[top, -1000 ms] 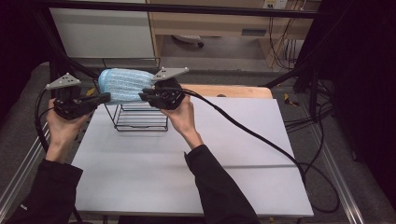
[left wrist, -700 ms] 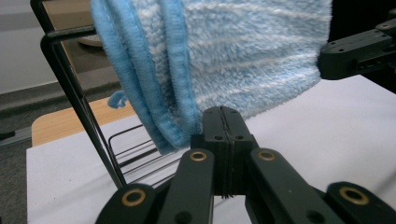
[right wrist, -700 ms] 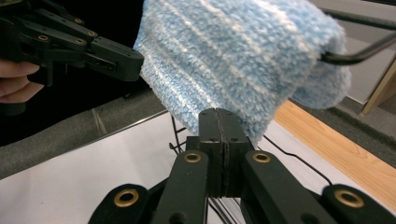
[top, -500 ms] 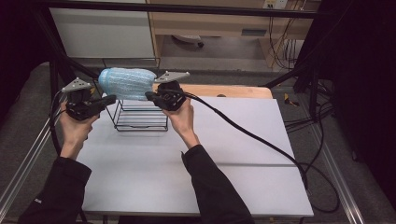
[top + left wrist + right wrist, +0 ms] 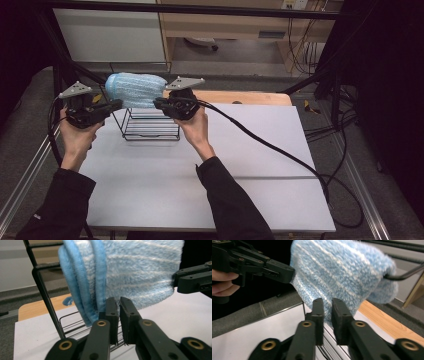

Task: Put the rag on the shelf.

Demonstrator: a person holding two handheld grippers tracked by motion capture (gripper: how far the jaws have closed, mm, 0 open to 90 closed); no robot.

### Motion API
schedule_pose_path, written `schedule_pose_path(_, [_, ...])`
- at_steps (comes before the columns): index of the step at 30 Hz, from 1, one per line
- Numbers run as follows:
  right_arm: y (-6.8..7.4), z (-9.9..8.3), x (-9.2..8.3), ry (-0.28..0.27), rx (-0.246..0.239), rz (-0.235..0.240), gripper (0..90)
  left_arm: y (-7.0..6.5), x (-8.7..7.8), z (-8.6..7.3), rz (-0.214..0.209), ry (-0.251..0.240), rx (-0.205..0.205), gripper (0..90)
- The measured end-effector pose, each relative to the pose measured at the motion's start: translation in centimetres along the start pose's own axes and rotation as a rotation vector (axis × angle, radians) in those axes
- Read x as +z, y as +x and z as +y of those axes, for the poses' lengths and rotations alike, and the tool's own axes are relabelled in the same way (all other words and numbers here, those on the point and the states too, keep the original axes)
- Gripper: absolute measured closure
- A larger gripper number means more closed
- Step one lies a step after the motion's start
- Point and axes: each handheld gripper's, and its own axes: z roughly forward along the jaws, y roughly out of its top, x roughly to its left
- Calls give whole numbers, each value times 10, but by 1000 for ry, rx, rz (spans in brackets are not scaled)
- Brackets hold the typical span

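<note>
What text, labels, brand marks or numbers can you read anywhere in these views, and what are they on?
No text can be read in any view.
Fuzzy blue towel: plain pale stripes, no tag or label showing.
Wire rack: bare black wire, unmarked.
Left gripper and right gripper: black jaws and grey plates, no lettering seen.
White table: blank.
Pale rectangle on the shelf front: possibly a label, too small and blurred to read.
</note>
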Motion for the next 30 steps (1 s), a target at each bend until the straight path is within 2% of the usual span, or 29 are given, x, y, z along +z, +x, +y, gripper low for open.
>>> schedule_pose_path(4, [4, 5, -11, -25, -4, 14, 682, -6, -9, 5, -19, -12, 2, 774])
schedule_pose_path(11, [8, 14, -31, -33, -9, 20, 473, -19, -19, 10, -23, -23, 39, 624])
schedule_pose_path(13, [8, 15, -33, -31, -5, 21, 451, -22, -21, 10, -23, -24, 45, 596])
schedule_pose_path(14, [9, 16, -40, -29, -1, 27, 388, -24, -22, 9, -24, -25, 47, 540])
schedule_pose_path(17, [9, 16, -48, -24, 5, 28, 290, -28, -25, 4, -29, -26, 59, 474])
schedule_pose_path(22, [2, 5, -63, -9, 25, 7, 169, -35, -24, -8, -43, -1, 71, 357])
schedule_pose_path(26, [-5, -9, -77, -11, 40, -11, 109, -41, -19, -21, -58, 18, 77, 282])
schedule_pose_path(30, [-13, -25, -92, -8, 60, -7, 66, -45, -13, -33, -76, 28, 73, 214])
